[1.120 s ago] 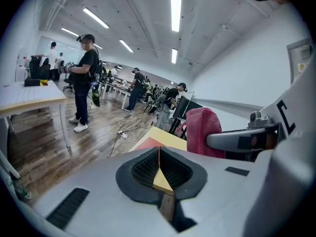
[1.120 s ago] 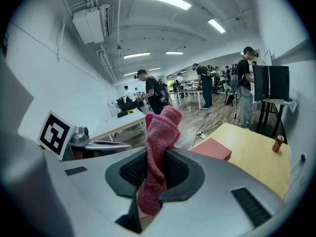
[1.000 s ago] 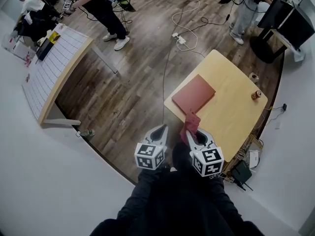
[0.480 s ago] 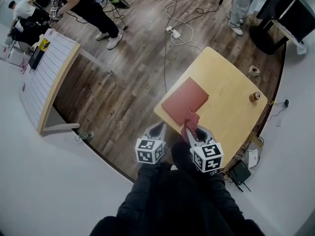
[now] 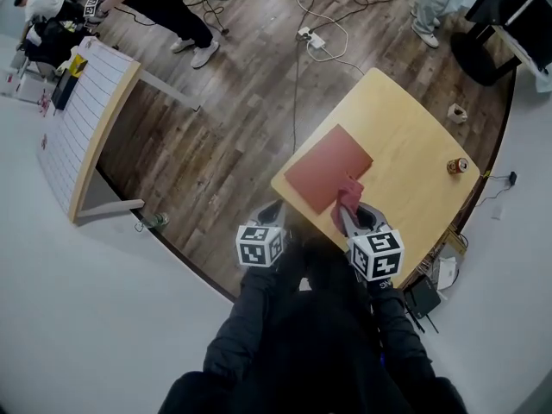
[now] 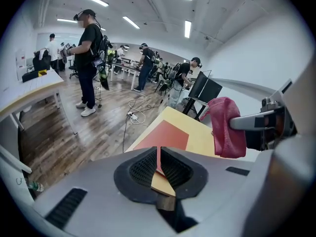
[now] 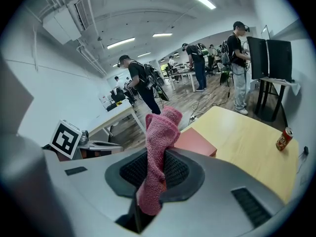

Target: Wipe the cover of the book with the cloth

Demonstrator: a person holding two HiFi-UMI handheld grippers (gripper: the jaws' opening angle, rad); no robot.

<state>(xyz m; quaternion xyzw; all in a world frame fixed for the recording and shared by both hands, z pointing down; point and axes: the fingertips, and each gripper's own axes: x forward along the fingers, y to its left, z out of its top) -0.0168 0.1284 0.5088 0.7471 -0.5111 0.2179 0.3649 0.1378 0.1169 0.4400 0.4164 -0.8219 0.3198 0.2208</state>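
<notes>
A flat red book (image 5: 328,169) lies on the near left corner of the yellow table (image 5: 405,141). My right gripper (image 5: 352,216) is shut on a pink cloth (image 5: 349,197), held above the book's near right corner. In the right gripper view the cloth (image 7: 160,132) stands up between the jaws, with the book (image 7: 197,141) just beyond and below. My left gripper (image 5: 271,216) hangs off the table's near left edge, shut with nothing in it. The left gripper view shows its jaws (image 6: 159,154) closed, the book (image 6: 165,135) ahead and the cloth (image 6: 224,127) to the right.
A drink can (image 5: 457,166) stands near the table's right edge, and a small crumpled thing (image 5: 455,113) sits farther back. Cables (image 5: 323,37) run over the wooden floor. A white-topped table (image 5: 86,119) stands at the left. Several people stand at the far end.
Both grippers have come closer to the table. The right gripper carried the cloth forward, from short of the book to over its near right corner.
</notes>
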